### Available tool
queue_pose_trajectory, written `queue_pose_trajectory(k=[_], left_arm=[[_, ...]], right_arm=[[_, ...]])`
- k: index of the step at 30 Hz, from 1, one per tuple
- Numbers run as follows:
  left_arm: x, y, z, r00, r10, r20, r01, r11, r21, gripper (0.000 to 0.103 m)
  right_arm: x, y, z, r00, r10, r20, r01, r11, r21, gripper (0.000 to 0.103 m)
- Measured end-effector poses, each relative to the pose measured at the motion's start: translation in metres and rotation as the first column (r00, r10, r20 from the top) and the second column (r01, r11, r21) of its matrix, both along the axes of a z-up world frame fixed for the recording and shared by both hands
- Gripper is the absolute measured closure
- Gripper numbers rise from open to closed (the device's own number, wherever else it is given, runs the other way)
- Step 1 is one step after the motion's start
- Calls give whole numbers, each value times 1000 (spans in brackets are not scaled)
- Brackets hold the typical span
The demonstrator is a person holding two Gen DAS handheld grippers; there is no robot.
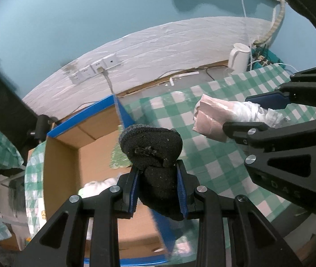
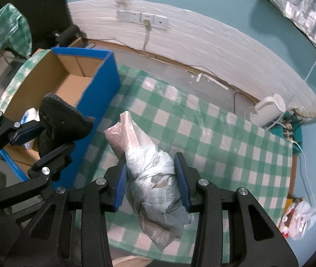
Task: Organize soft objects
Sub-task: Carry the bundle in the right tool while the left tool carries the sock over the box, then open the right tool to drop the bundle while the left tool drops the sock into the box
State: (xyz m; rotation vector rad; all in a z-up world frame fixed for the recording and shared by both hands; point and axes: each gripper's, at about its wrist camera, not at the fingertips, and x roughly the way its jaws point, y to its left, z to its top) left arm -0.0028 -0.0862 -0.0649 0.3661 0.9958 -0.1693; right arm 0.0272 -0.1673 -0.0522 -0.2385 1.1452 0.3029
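Left gripper (image 1: 160, 191) jaws clenched on black sock (image 1: 151, 146), nearer, box (image 1: 68, 142) at 9 o'clock; right gripper (image 2: 151, 182) jaws grasping bag bundle (image 2: 149, 173), long axis toward 11 o'clock.

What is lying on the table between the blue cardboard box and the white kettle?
Only bare checked tablecloth lies between the box and the kettle; the right wrist view shows it best.

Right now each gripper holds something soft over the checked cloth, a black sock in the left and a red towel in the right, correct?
Not quite: the right gripper holds a crumpled plastic bag, as the right wrist view shows. The left gripper does hold the black sock.
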Motion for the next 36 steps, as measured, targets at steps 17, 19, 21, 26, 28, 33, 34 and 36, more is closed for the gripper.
queue_pose_trajectory(k=[17, 19, 21, 26, 28, 33, 34, 36], left_arm=[[9, 78, 0, 989, 150, 4, -150, 989, -20, 73], [10, 86, 0, 986, 165, -2, -165, 986, -22, 73], [12, 97, 0, 983, 184, -7, -184, 983, -25, 73], [15, 116, -2, 974, 225, -13, -225, 974, -30, 73], [15, 121, -3, 972, 234, -16, -234, 972, -30, 73], [14, 136, -10, 966, 258, -31, -259, 966, -27, 73], [14, 139, -11, 965, 262, -35, -263, 964, -27, 73], [14, 145, -14, 961, 273, -40, -274, 961, -27, 73]], right_arm=[[12, 74, 2, 995, 97, -12, -97, 995, 29, 64], [13, 79, 0, 994, 105, -17, -104, 994, 34, 64], [14, 86, -1, 993, 112, -22, -111, 993, 35, 64], [17, 104, -3, 990, 138, -28, -137, 990, 40, 64], [18, 112, -3, 989, 148, -31, -147, 988, 42, 64], [20, 129, -6, 984, 172, -39, -170, 984, 55, 64], [21, 132, -7, 983, 176, -42, -174, 983, 58, 64], [22, 139, -9, 982, 184, -45, -181, 981, 63, 64]])
